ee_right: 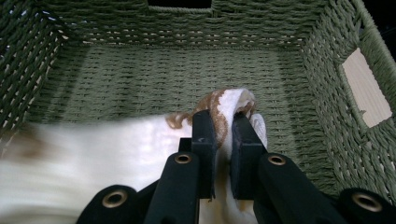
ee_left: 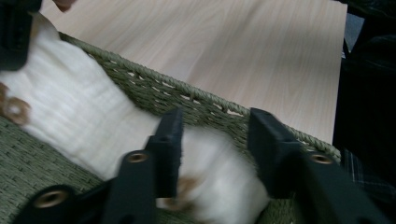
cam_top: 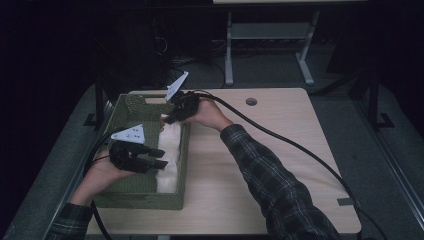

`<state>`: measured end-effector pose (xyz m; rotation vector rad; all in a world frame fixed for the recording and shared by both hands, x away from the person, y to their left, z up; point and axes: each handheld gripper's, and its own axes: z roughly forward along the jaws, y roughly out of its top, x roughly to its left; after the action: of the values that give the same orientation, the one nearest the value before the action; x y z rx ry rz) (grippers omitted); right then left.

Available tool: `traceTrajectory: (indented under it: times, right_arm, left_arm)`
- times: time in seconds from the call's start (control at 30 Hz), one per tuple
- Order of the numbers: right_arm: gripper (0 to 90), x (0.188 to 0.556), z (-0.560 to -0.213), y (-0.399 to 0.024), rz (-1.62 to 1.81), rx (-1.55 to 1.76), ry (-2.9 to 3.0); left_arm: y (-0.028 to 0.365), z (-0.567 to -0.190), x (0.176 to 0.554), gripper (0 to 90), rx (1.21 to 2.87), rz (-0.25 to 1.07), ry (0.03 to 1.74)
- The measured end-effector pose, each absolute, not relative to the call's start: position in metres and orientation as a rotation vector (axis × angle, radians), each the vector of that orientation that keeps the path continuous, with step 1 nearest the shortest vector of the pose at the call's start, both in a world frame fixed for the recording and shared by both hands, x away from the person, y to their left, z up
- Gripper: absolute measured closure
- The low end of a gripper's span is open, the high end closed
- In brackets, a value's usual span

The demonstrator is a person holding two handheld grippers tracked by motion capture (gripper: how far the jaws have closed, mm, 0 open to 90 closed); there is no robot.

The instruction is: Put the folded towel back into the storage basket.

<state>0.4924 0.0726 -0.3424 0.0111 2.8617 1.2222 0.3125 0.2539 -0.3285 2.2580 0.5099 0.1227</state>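
Lowering a white cloth [cam_top: 170,155] into a green woven basket [cam_top: 131,200] at the left of the high view, we see two hand-held grippers sharing the job. At upper centre of the high view, the right gripper [cam_top: 172,118] has its jaws pinched narrow on one corner of the cloth, a brown-patterned edge pressed between the pads in its own view [ee_right: 223,122]. Lower left in the high view, the left gripper [cam_top: 161,158] stands with jaws parted about halfway; in its own view [ee_left: 215,144] the cloth lies under and between them, and no pad presses on it (a release, we judge, not a grasp).

The cloth lies along the basket's right-hand wall in the high view, mostly inside, on the woven floor.

To finish well, we would keep the right gripper low so the corner settles flat rather than bunching, open it only once the fabric rests on the weave, then lift both grippers straight up, clear of the rim and the trailing cables [cam_top: 280,137].
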Motion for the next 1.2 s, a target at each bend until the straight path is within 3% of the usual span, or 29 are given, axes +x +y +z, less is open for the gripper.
traceTrajectory:
  times: [0.17, 0.53, 0.7, 1.2]
  right_arm:
    - [82.4, 0.498, -0.346, 0.073, 1.215, 0.015, 2.862]
    - [80.9, 0.519, -0.351, 0.069, 1.225, 0.074, 2.844]
    - [63.5, 0.531, -0.353, 0.066, 1.259, 0.155, 2.778]
    - [50.3, 0.524, -0.327, 0.013, 1.307, 0.240, 2.729]
  left_arm:
    - [0.256, -0.328, 0.314, 44.5, 2.218, 0.150, 0.527]
    - [0.255, -0.329, 0.318, 43.9, 2.187, 0.146, 0.530]
    - [0.253, -0.330, 0.319, 43.7, 2.176, 0.146, 0.536]
    - [0.223, -0.318, 0.328, 39.7, 2.131, 0.163, 0.552]
